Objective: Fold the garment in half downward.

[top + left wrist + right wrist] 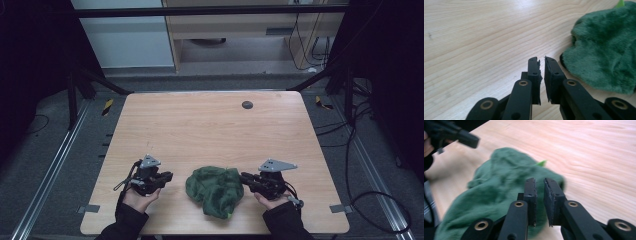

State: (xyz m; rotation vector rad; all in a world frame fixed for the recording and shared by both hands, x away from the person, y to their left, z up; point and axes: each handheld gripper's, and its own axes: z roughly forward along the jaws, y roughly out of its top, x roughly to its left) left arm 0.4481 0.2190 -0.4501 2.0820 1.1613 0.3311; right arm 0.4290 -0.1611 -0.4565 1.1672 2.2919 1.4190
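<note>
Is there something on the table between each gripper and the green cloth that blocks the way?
Nothing visible does. The green cloth lies crumpled on the table between the left gripper and the right gripper. Bare wood separates the left gripper's fingertips from the cloth; the right gripper points straight at it, jaws slightly parted.

Dim, dark-edged high view; bright gripper views, the right one motion-blurred.

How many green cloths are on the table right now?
1: the green cloth lies crumpled near the table's front edge, between the left gripper and the right gripper. Anything folded inside it is hidden.
</note>
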